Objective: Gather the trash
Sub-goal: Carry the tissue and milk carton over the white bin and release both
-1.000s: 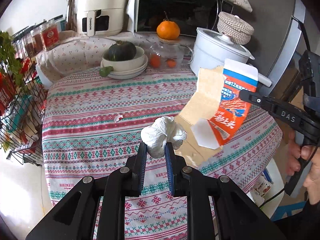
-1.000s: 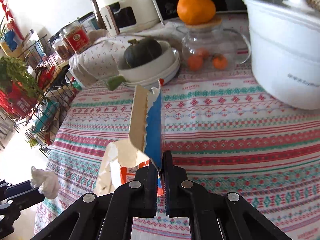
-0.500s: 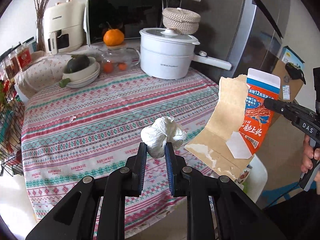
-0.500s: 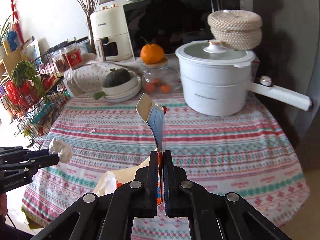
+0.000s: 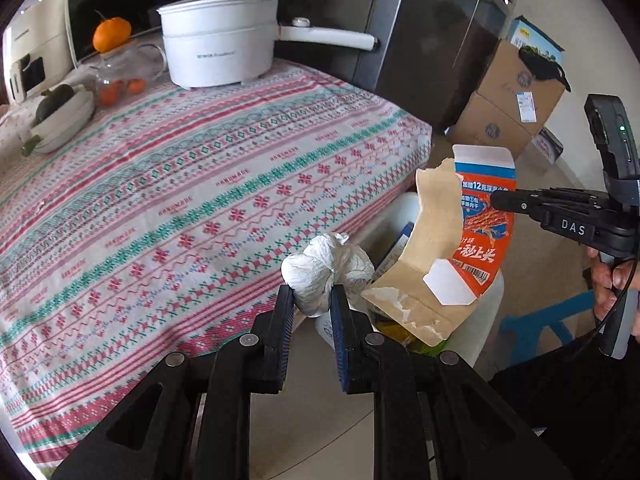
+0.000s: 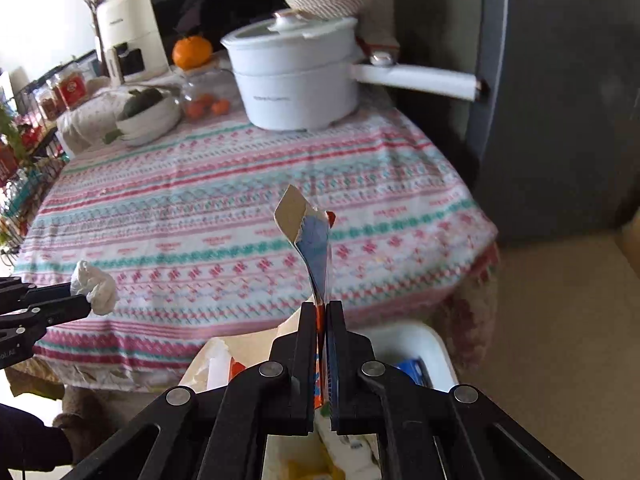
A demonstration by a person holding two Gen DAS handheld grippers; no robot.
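My left gripper (image 5: 311,300), bottom centre of its own view, is clamped on a crumpled white paper-towel wad (image 5: 325,270); my right gripper (image 6: 320,320), bottom centre of its view, pinches a torn orange-and-white flattened cardboard snack carton (image 5: 468,240) by a thin edge. In the left view the carton hangs right of centre, over a white plastic bin (image 6: 424,344) beside the edge of the round table under its striped patterned cloth (image 5: 180,208). The wad sits just off the table edge, near the bin's rim rather than squarely over its mouth. My worry is that letting go now could send the wad off the rim to the floor, and that the broad carton could catch across the bin's opening, which already looks well filled with rubbish.
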